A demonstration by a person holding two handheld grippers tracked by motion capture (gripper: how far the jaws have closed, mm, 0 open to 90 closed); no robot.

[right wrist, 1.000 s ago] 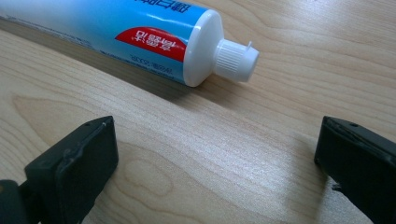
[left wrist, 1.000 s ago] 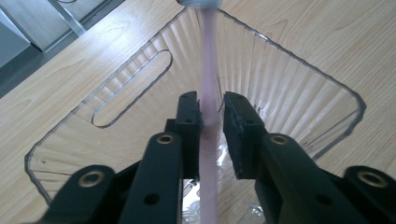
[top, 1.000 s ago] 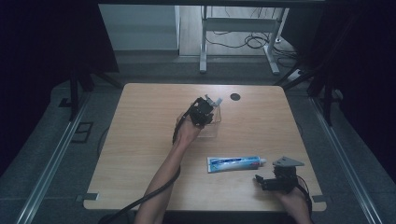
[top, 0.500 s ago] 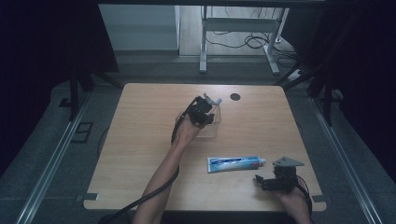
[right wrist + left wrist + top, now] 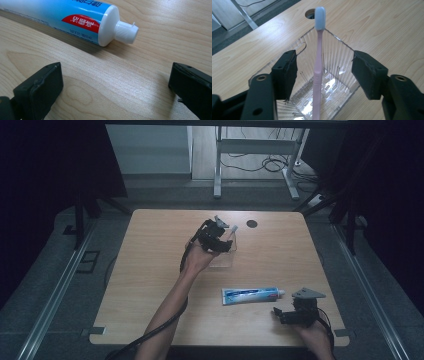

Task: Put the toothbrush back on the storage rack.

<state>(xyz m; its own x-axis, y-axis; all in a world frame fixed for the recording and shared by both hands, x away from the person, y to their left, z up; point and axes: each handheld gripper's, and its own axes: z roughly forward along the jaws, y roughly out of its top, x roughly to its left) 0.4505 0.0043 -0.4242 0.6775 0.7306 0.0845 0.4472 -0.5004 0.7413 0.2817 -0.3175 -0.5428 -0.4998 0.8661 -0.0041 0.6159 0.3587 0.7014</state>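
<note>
The wooden table (image 5: 150, 285) carries a clear ribbed container (image 5: 226, 254) and a toothpaste tube (image 5: 250, 295).

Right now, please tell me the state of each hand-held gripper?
Left hand-held gripper: open, jaws just opened; the pink toothbrush stands between them, untouched, in the clear container.
Right hand-held gripper: open, holding nothing, near the toothpaste tube.

The table (image 5: 387, 27) is pale wood-grain, smooth with a faint sheen; the holder (image 5: 337, 50) is clear ribbed plastic, glossy, its floor slotted; the toothbrush (image 5: 319, 57) has a smooth pink plastic handle, ridged low down, and a pale matt cap; the toothpaste tube (image 5: 62, 17) is glossy blue and white plastic with a ribbed white cap; the tongs' pads (image 5: 287, 70) are matt black, slightly rough.
</note>
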